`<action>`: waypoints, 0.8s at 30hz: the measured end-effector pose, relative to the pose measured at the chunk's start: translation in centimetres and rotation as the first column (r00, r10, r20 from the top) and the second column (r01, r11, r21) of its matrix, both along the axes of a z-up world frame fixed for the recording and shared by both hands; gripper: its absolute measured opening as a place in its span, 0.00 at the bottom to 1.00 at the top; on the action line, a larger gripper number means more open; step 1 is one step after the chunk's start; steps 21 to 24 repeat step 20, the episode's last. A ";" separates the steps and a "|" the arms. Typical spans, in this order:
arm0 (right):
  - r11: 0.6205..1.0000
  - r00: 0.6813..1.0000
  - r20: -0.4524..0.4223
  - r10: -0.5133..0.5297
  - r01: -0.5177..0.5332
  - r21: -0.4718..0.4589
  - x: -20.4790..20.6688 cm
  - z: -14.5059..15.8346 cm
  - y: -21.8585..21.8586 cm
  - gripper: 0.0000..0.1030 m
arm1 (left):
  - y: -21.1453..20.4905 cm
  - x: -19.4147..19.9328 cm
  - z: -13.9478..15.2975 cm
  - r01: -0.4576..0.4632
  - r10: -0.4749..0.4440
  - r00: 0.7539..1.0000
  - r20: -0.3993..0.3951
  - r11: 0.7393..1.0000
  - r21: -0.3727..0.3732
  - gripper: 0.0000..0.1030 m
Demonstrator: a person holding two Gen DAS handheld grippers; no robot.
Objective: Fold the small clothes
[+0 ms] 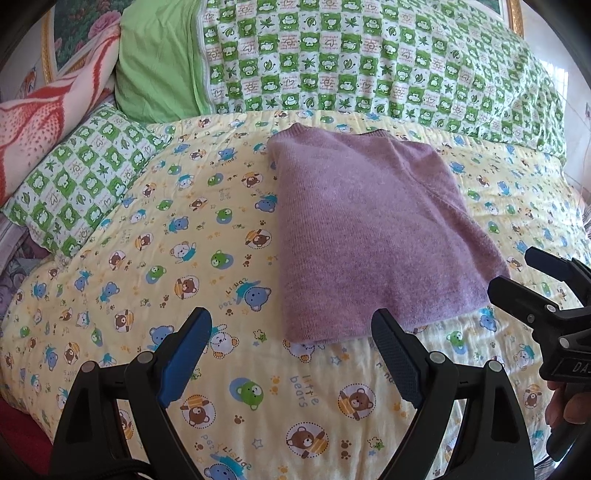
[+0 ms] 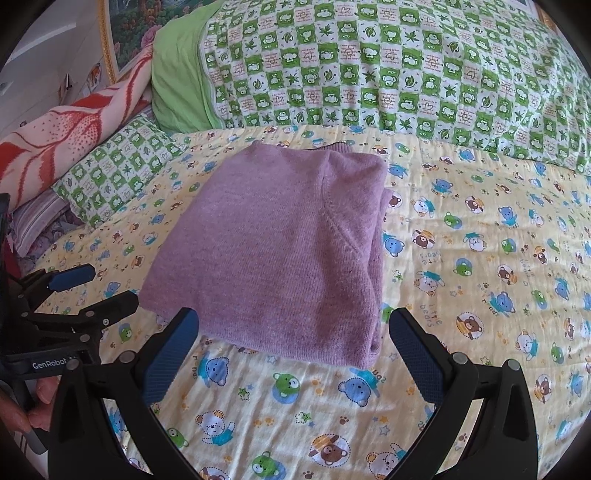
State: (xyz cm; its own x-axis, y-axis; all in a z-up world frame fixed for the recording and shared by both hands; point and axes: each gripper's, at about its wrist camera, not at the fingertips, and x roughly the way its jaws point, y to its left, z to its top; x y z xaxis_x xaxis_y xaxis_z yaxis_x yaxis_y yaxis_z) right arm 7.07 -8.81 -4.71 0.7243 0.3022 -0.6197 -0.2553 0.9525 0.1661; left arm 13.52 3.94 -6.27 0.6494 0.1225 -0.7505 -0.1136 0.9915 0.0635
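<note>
A purple knit sweater (image 1: 373, 236) lies folded into a compact rectangle on the yellow bear-print sheet (image 1: 155, 266); it also shows in the right wrist view (image 2: 280, 251). My left gripper (image 1: 291, 332) is open and empty, just short of the sweater's near edge. My right gripper (image 2: 293, 328) is open and empty, its fingers straddling the sweater's near edge without touching. The right gripper also shows at the right edge of the left wrist view (image 1: 517, 273), and the left gripper at the left edge of the right wrist view (image 2: 103, 288).
A green checked quilt (image 1: 369, 55) is piled along the back of the bed. A green checked pillow (image 1: 81, 177) and a red-and-pink blanket (image 1: 44, 122) lie at the left. A framed picture (image 2: 129, 22) hangs behind.
</note>
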 end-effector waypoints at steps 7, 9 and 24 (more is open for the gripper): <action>1.000 1.000 0.002 0.001 -0.001 0.003 0.3 0.0 -0.2 1.00 | 0.3 0.8 0.1 -0.016 0.016 1.000 -0.014 1.000 -0.003 0.86; 1.000 1.000 0.000 -0.001 0.001 0.003 0.3 0.0 -0.2 1.00 | 0.4 1.0 0.1 -0.017 0.017 1.000 -0.022 1.000 -0.006 0.86; 1.000 1.000 -0.001 -0.002 0.002 0.004 1.0 0.2 -0.5 1.00 | 0.1 1.2 0.4 -0.021 0.021 0.999 -0.024 1.000 -0.005 0.87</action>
